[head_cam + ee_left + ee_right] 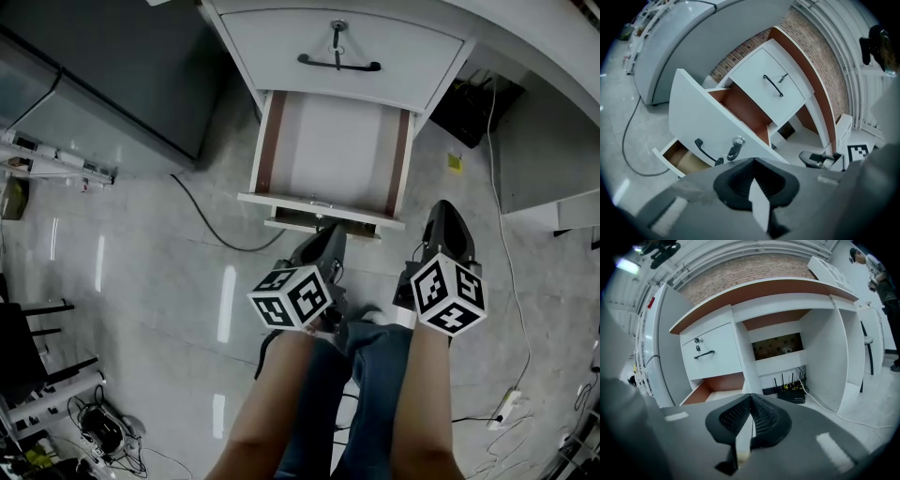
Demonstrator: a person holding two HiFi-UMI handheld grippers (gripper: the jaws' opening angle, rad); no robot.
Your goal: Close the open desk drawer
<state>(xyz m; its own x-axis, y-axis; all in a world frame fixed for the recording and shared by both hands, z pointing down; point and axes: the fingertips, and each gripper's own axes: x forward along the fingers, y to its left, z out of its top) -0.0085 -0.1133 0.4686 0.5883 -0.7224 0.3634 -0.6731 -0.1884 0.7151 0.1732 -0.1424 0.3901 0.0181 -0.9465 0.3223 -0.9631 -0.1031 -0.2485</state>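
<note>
Two grippers hang low in front of a white desk (783, 303), each with its jaws pressed together and nothing between them. The drawer (333, 141) stands pulled well out toward the person, its inside bare, below a closed top drawer (337, 42). The left gripper (328, 232) points at the drawer's near front panel, where a dark handle (705, 151) and a key (735, 146) in its lock show. Whether the tips touch the panel cannot be told. Under the panel a lower drawer (682, 158) also sticks out a little. The right gripper (445, 214) sits just right of the drawer's near right corner, clear of it, aimed toward the desk's open bay, where a router (792, 394) stands. A dark cable (216, 230) curls over the tiled floor at left.
</note>
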